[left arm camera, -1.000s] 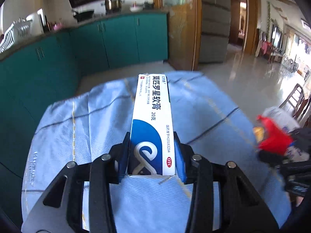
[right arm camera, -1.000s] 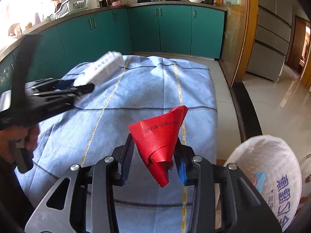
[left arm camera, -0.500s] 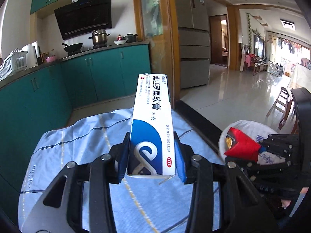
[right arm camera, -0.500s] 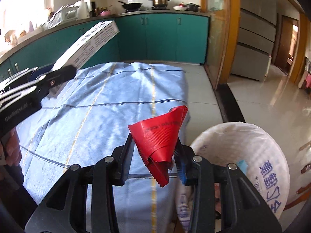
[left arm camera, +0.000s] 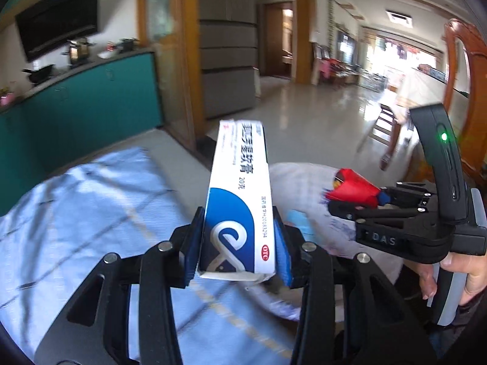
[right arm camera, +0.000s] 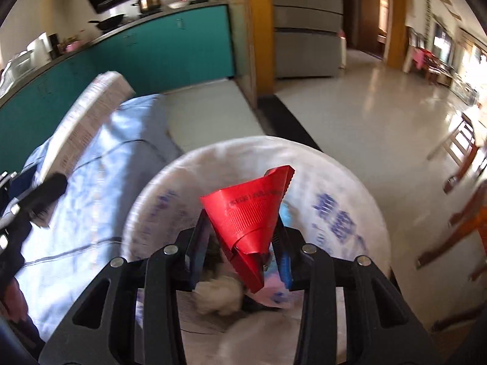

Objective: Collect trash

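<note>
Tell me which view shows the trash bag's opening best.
The right wrist view: the white bag gapes below the red wrapper, with trash visible inside. In the left wrist view the box and right claw hide most of it.

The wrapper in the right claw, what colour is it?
Red, with fine dark print. The wrapper shows best in the right wrist view.

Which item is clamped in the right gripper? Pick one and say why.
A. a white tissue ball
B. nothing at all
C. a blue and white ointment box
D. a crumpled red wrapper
D: in the right wrist view the right gripper has its jaws closed on the red wrapper above the open white bag, while the ointment box sits in the left gripper.
</note>
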A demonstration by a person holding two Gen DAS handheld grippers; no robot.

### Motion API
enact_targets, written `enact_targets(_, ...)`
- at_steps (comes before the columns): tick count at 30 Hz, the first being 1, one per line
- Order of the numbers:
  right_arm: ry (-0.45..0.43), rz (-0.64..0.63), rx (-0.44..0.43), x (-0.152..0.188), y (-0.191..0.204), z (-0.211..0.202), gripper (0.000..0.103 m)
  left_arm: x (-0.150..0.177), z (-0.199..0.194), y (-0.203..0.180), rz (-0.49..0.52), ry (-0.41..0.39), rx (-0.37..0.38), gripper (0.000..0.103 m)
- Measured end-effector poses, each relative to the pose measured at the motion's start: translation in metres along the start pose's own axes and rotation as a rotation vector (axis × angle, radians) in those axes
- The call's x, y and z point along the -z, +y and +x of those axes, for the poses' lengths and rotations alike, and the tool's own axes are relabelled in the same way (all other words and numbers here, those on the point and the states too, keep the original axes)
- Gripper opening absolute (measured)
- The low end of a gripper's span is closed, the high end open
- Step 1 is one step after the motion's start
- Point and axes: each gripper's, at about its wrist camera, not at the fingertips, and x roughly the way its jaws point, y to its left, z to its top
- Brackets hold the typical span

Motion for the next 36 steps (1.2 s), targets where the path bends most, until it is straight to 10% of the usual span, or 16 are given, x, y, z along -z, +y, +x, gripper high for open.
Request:
enact_targets(7, 0.018, 0.045, 0.043, 0.009, -0.031, 0.000, 0.040, 0.012, 0.031, -0.032, 0.034, 0.070, 0.065, 0.058)
enact_targets(16, -0.052, 0.093, 0.027, 0.008, -0.036, -0.018, 0.084, 0.009, 0.004, -0.006, 0.004, 0.015, -0.049, 0.081)
enact_targets(27, -0.372, 0.046, 0.026, 0.068, 0.010, -0.121, 0.099, 0.057, -0.134, 0.024, -0.029, -0.125, -0.381, 0.099)
enact_targets(36, -0.481, -0.055, 0.007, 0.109, 0.067, -0.241, 0.099, 0.087, -0.252, 0.017, -0.105, -0.173, -0.344, 0.100)
